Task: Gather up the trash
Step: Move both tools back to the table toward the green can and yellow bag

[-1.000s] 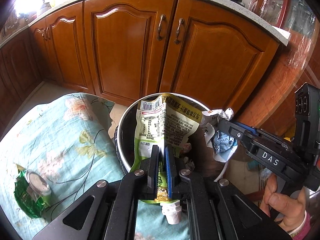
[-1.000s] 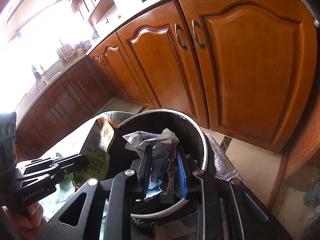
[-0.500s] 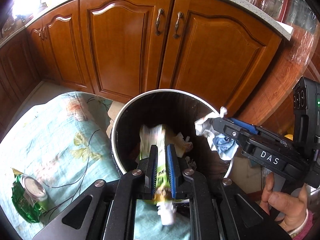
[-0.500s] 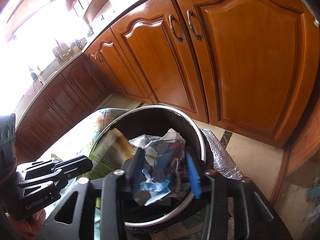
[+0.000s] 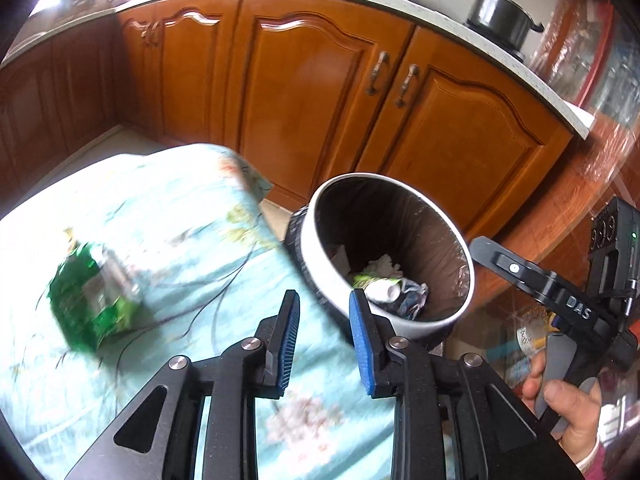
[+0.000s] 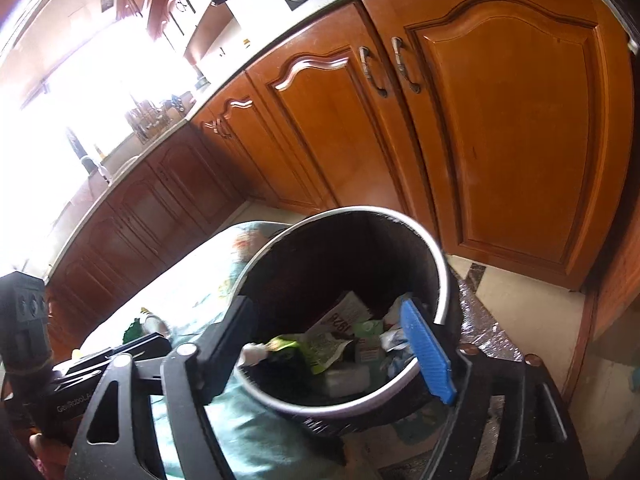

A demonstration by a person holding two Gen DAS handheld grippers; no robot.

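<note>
A round white trash bin with a dark liner stands beside the table, and it also shows in the right wrist view. Inside lie the green pouch and crumpled paper. My left gripper is open and empty above the table edge next to the bin. My right gripper is open and empty over the bin's mouth. A crushed green can lies on the table at the left, blurred.
The table has a light blue floral cloth. Wooden kitchen cabinets stand behind the bin, under a pale countertop with a black pot. A tiled floor lies right of the bin.
Both grippers opened. The green pouch and the crumpled paper dropped into the bin. My left gripper swung left and back over the table; the right stays over the bin.
</note>
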